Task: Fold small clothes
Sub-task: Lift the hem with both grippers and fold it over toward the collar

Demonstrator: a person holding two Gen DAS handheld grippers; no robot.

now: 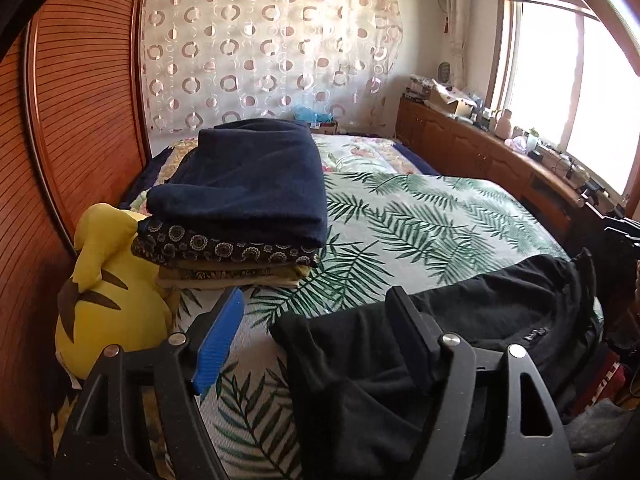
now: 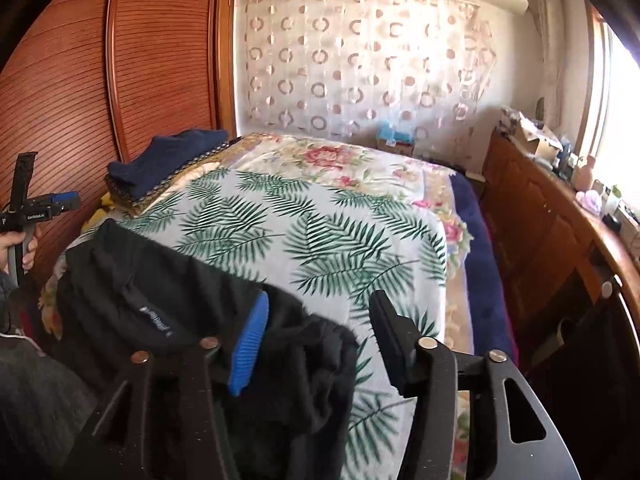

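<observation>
Black garment (image 2: 168, 300) (rumpled on the bed) lies between both spread, empty grippers, left (image 1: 316, 340) and right (image 2: 316, 340).

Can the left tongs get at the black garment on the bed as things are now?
Probably yes. The left tongs stand open right at the near edge of the black garment, which lies on the leaf-print bedspread. Nothing lies between them; the folded pile sits farther back.

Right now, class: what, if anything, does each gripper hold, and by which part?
Nothing is held. Both the left gripper and right gripper stand open over the black garment, pads not pressing it.
</observation>
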